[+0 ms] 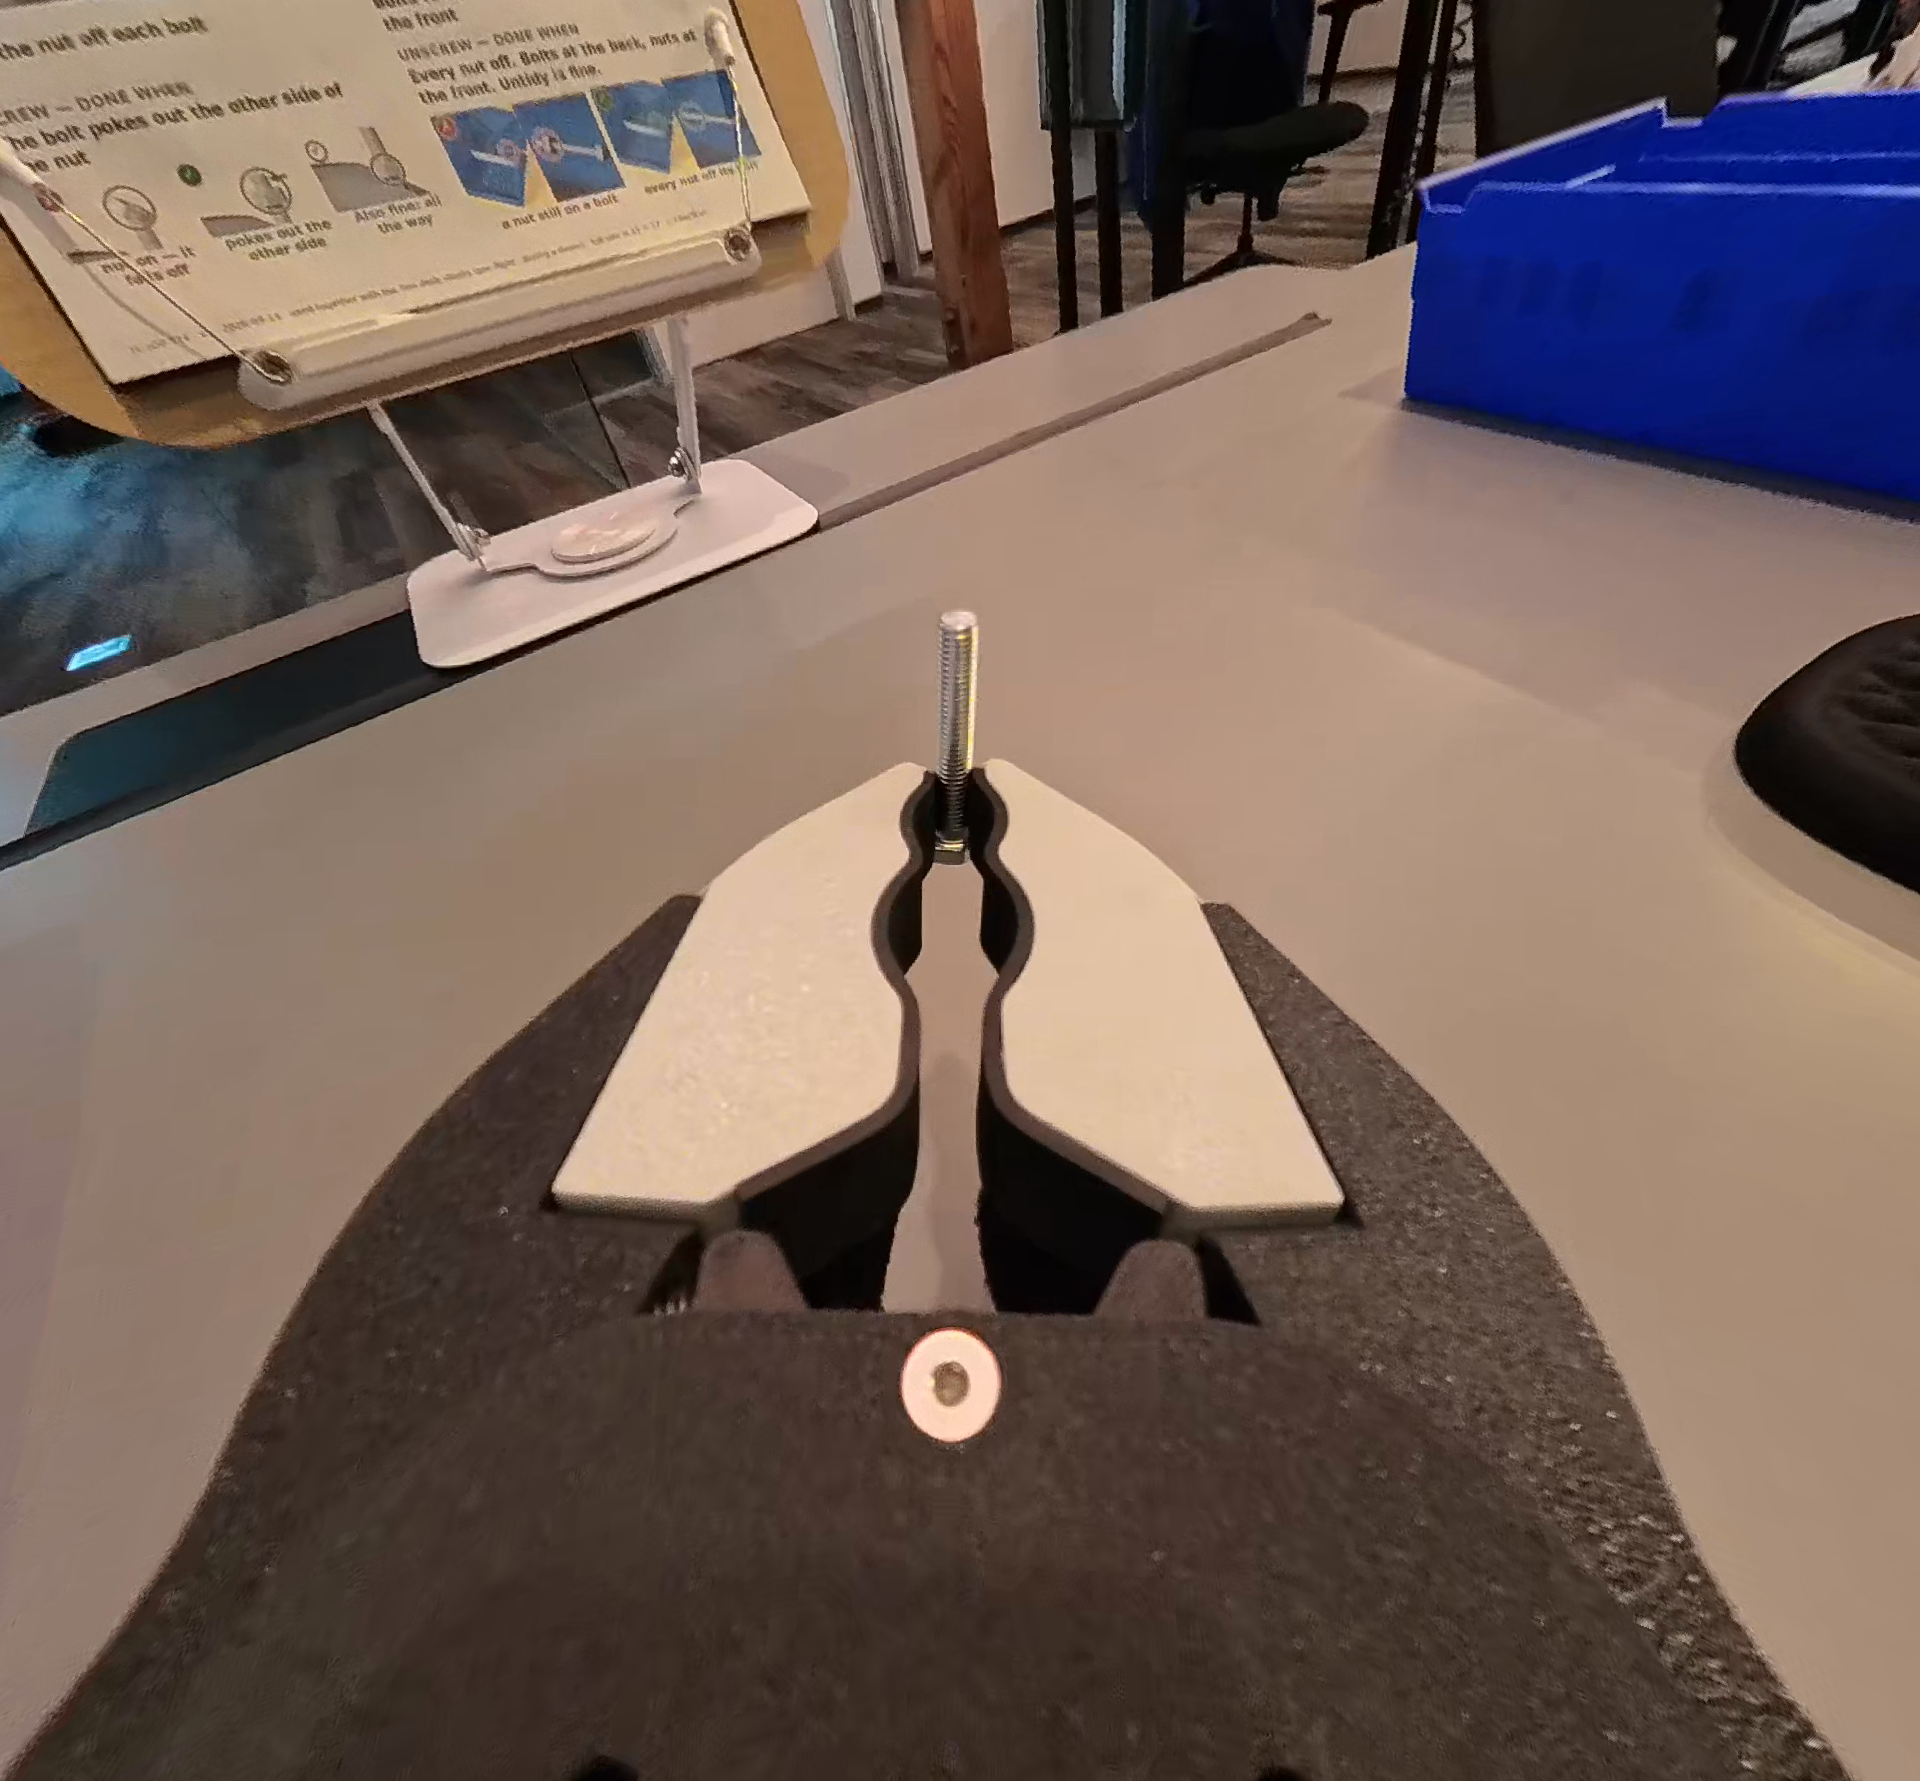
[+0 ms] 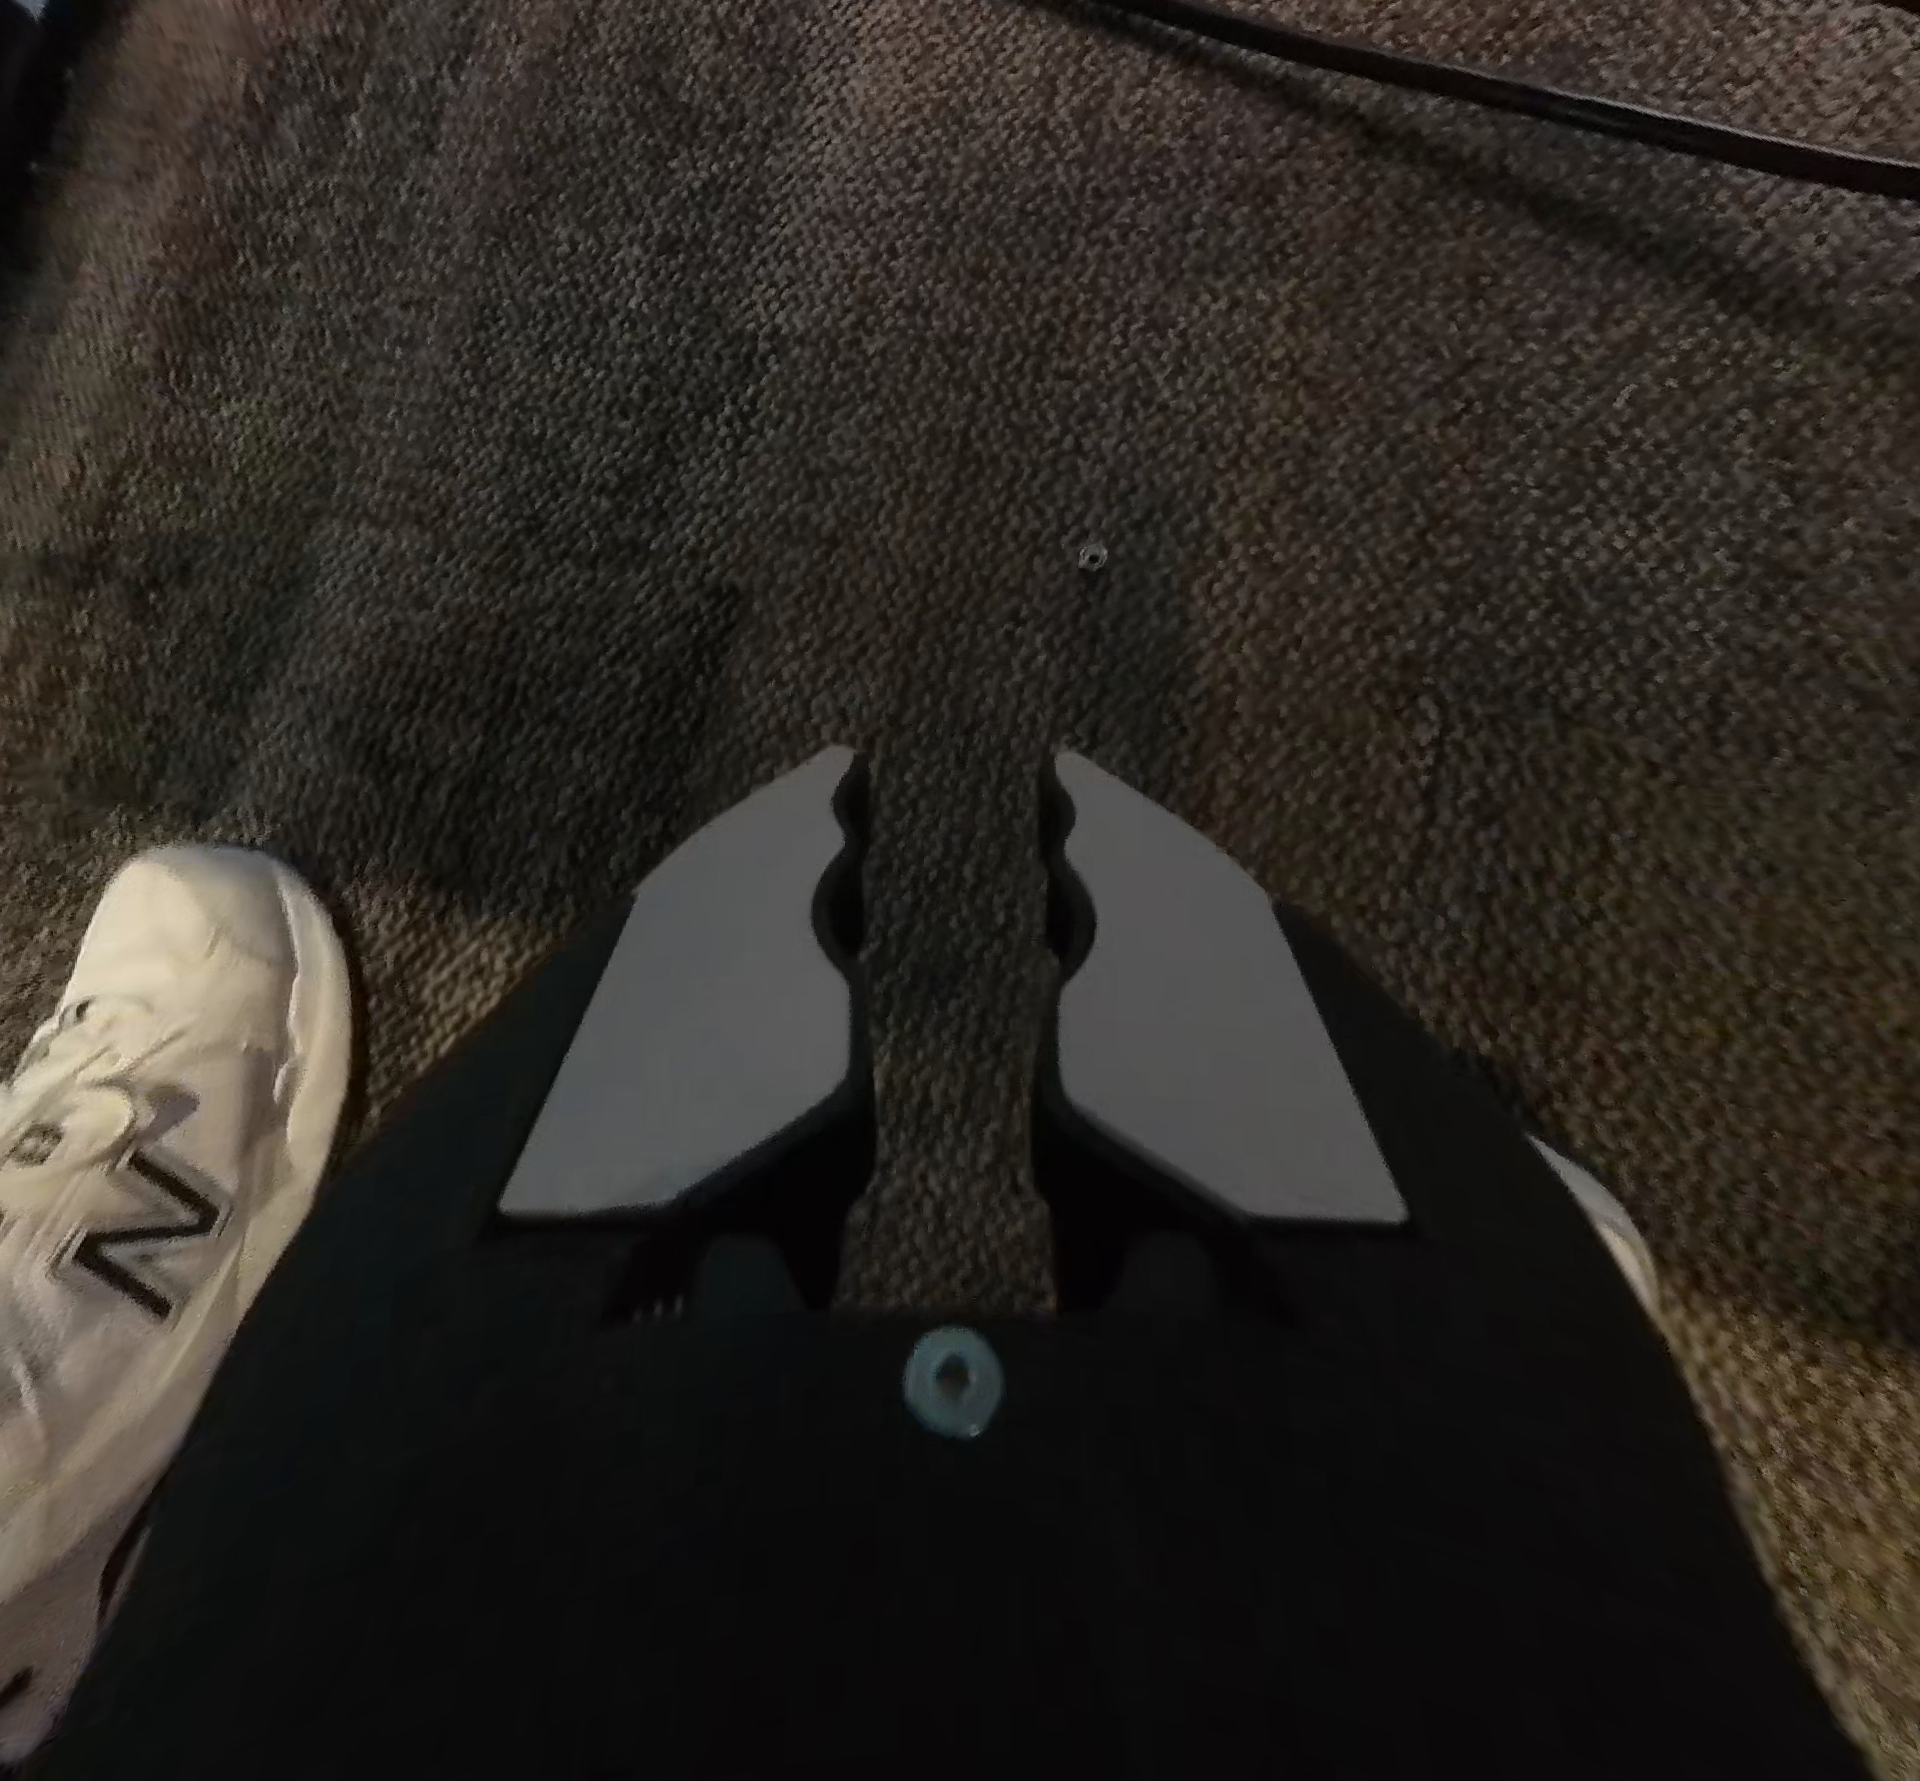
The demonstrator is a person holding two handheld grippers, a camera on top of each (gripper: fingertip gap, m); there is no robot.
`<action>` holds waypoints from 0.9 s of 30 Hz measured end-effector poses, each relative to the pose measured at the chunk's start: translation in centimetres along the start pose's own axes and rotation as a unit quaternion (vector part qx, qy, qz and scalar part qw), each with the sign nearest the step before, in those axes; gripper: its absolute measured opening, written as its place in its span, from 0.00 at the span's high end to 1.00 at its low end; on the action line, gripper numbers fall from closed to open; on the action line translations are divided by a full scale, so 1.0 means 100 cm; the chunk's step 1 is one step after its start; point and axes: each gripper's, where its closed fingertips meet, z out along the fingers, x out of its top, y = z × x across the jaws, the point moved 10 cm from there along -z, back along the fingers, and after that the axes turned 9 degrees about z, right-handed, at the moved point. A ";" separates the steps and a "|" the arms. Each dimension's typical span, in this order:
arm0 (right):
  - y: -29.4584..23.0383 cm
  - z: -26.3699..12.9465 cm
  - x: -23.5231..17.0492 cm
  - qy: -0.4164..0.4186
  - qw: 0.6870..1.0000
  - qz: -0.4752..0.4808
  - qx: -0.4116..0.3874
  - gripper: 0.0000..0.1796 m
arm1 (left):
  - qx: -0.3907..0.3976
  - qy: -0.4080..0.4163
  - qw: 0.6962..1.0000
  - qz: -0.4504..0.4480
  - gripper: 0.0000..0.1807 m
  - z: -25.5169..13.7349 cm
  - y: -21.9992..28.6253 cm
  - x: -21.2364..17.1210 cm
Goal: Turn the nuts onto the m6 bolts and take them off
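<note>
In the left wrist view my left gripper (image 1: 956, 777) is shut on a silver M6 bolt (image 1: 957, 692). The bolt's head sits between the fingers and its threaded shank sticks out past the tips, above the grey table (image 1: 1247, 640). No nut shows on the bolt. In the right wrist view my right gripper (image 2: 954, 770) is open and empty, pointing down at brown carpet (image 2: 727, 381). A small metal ring, probably a nut (image 2: 1091, 552), lies on the carpet a little ahead and to the right of the fingertips.
A blue bin (image 1: 1662, 297) stands at the table's back right, and an instruction sheet on a white stand (image 1: 416, 121) at the back left. A black rounded object (image 1: 1849, 755) is at the right edge. A white shoe (image 2: 156, 1108) and a black cable (image 2: 1351, 58) are on the carpet. About 70 cm separates my left fingertips from my right. My left gripper is the nearer one to the black rounded object (image 1: 1849, 755): about 25 cm, against 55 cm.
</note>
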 end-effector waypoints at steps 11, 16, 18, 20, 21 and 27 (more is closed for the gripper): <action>0.023 0.064 -0.018 0.044 0.999 -0.024 0.012 0.82 | 0.033 0.002 0.999 -0.026 0.97 0.002 0.001 -0.011; 0.039 0.092 -0.021 0.050 0.998 -0.043 0.004 0.83 | 0.068 0.011 0.998 0.010 0.97 0.000 0.004 -0.009; 0.043 0.103 -0.021 0.056 0.997 -0.060 -0.002 0.83 | 0.081 0.020 0.996 0.015 0.97 -0.003 0.002 -0.007; 0.046 0.116 -0.020 0.052 0.996 -0.071 -0.008 0.83 | 0.091 0.028 0.995 0.013 0.97 -0.007 0.000 -0.005; 0.047 0.122 -0.019 0.051 0.996 -0.076 -0.012 0.83 | 0.091 0.030 0.995 0.008 0.97 -0.008 -0.001 -0.005; 0.050 0.150 -0.011 0.056 0.997 -0.044 -0.007 0.85 | 0.082 0.029 0.996 0.008 0.97 -0.006 0.003 -0.007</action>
